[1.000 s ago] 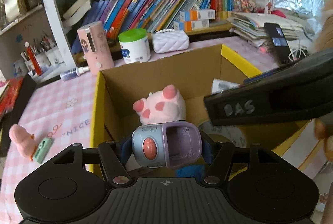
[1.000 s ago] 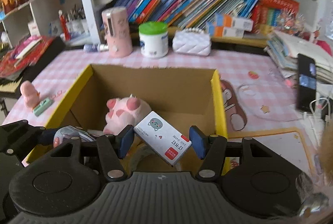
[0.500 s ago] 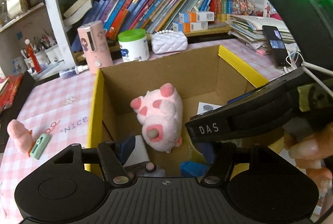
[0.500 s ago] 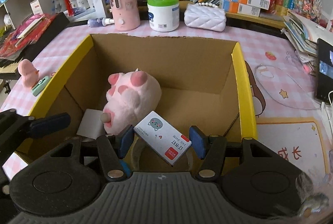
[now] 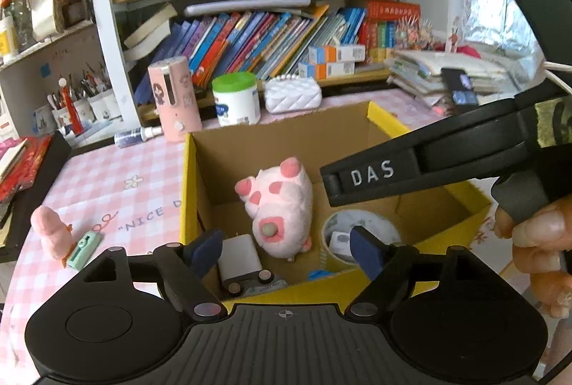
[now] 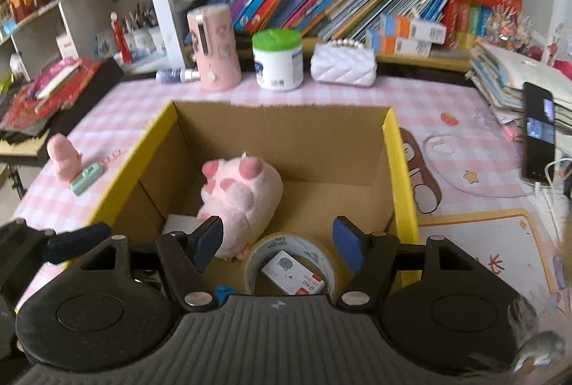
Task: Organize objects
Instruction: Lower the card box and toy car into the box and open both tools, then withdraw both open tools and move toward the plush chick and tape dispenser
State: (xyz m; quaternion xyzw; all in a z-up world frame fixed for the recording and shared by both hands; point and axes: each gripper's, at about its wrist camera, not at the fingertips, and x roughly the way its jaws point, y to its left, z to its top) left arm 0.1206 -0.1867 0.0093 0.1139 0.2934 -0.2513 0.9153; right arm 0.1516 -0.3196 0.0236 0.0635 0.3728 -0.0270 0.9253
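Both of my grippers are hovering over the cardboard box (image 6: 279,149), jaws just widening and empty — left gripper (image 5: 286,247), right gripper (image 6: 277,238). Pink figurine (image 5: 48,229) is lying outside, leftward, nearer my left.

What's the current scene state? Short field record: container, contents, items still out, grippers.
container: open cardboard box with yellow rim on pink checked tablecloth
contents: pink plush paw; tape roll with small white staples box lying inside its ring; white block by the left wall
items still out: pink figurine and mint-green stapler, left of the box
left gripper: jaws have just been opening, nothing between them
right gripper: jaws have just been opening, empty, above the tape roll
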